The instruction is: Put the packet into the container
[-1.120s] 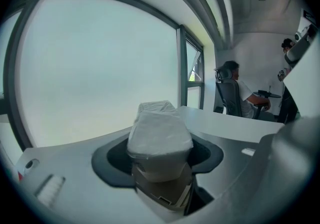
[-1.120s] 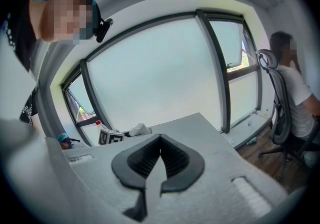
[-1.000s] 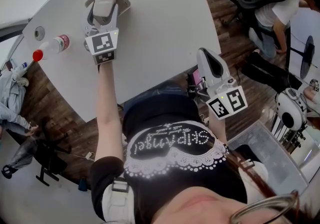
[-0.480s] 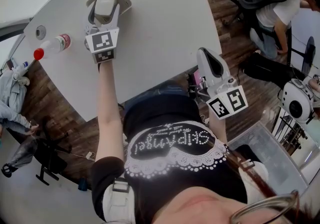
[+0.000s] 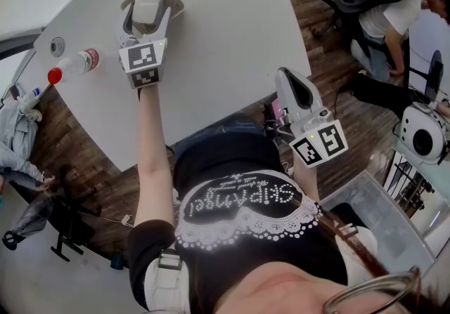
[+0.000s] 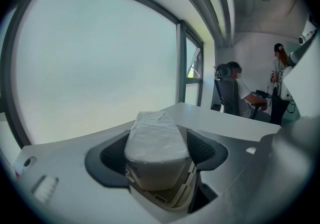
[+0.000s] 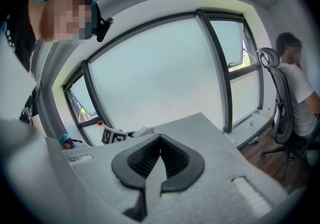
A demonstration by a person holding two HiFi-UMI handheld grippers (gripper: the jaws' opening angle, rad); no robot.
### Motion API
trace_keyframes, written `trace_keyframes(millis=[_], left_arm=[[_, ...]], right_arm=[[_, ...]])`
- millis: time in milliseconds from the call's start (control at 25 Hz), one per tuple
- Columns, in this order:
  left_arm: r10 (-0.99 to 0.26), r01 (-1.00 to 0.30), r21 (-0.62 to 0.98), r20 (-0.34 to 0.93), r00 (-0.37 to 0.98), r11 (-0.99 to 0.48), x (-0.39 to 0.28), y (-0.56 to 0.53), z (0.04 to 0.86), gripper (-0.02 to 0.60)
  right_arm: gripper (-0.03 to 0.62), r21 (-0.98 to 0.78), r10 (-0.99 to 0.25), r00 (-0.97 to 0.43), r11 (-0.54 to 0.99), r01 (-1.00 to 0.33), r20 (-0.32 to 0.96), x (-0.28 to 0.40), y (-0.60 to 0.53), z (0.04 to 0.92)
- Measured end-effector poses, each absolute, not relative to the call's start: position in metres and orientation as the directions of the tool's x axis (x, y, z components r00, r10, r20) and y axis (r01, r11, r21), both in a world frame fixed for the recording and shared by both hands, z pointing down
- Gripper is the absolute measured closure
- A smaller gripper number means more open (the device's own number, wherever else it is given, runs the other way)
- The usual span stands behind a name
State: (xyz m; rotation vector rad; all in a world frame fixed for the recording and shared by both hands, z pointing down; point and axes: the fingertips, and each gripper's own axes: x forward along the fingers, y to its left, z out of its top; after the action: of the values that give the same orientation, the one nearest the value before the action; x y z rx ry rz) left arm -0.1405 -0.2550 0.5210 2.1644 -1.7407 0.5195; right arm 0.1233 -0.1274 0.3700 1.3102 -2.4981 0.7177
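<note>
L tongs (image 5: 145, 12) hang over the far part of the white worktop (image 5: 232, 38). Their jaws have just been opening & now stand wide, off the white-wrapped packet (image 6: 156, 138), which sits btwn them w/ its lower end in the tan container (image 5: 174, 2) on the worktop. R tongs (image 7: 160, 140) are closed on nothing, off the worktop's near edge by the person's torso, well apart from the container. A clear bottle (image 5: 76, 63) w/ red cap lies left of the L tongs, near 1 round cable hole (image 5: 56, 46); another person (image 5: 383, 21) is by an office chair at far right.
</note>
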Motion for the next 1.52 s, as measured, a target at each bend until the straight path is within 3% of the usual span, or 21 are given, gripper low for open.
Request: trace_keyframes(millis=[720,1080,1520], left_arm=[[-0.911,-0.983,-0.006,0.376,0.169,-0.185,-0.15,-0.258,0.486,0.258],[-0.961,-0.989,-0.016,0.24,0.141,-0.15,-0.154,-0.255,0.43,0.447],[-0.981,-0.99,-0.006,0.138,0.136,-0.138,-0.153,-0.236,0.378,0.528]], right_arm=[[0.599,-0.306,-0.719,-0.571,0.483,-0.82,0.397,0.125,-0.122,0.364],[0.599,-0.291,-0.738,-0.57,0.492,-0.821,0.361,0.132,-0.118,0.352],[0.599,-0.257,-0.74,-0.565,0.503,-0.825,0.364,0.146,-0.107,0.347]])
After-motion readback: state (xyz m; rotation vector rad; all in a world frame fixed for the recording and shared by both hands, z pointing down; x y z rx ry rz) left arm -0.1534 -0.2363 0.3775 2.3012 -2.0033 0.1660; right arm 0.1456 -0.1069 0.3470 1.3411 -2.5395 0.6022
